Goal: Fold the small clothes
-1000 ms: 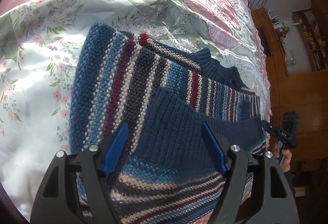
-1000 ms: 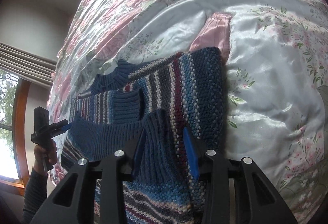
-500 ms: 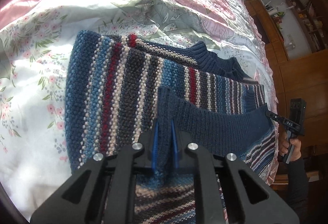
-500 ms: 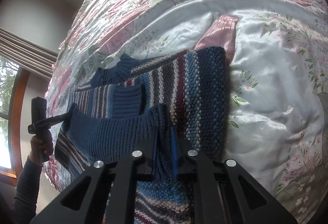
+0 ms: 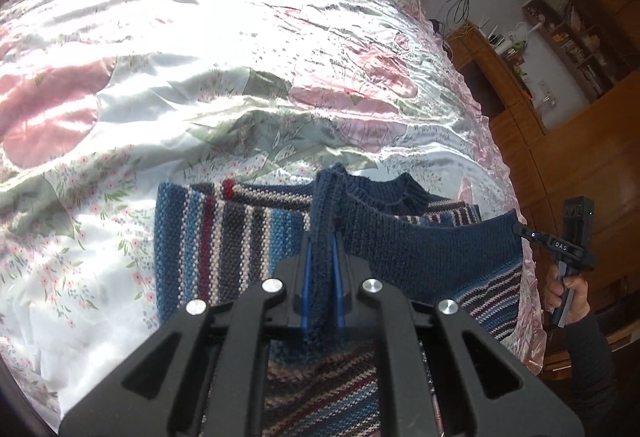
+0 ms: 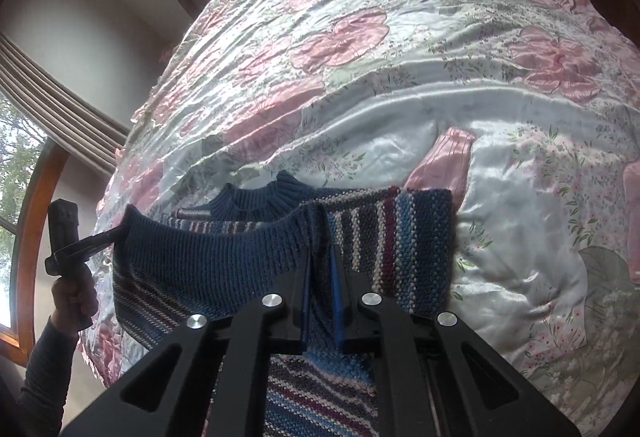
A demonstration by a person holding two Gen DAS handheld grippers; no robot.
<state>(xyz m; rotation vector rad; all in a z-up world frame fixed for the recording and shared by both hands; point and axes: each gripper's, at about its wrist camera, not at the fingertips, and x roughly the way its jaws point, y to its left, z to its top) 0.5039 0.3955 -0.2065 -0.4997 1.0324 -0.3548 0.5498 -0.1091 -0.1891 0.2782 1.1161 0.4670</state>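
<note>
So the bed point(image 6: 460, 37) takes up pretty much everything, covered in a shiny quilt point(image 5: 180, 49) with big pink flowers. My striped sweater point(image 5: 224, 245) is lying on it near the close edge, collar point(image 6: 260, 197) pointing away from me. I've got the navy ribbed hem point(image 6: 208, 261) lifted up off the rest and stretched between both tools. My left gripper point(image 5: 320, 257) is clamped tight on one end of that hem, and my right gripper point(image 6: 320, 265) is pinched closed on the other end.
</note>
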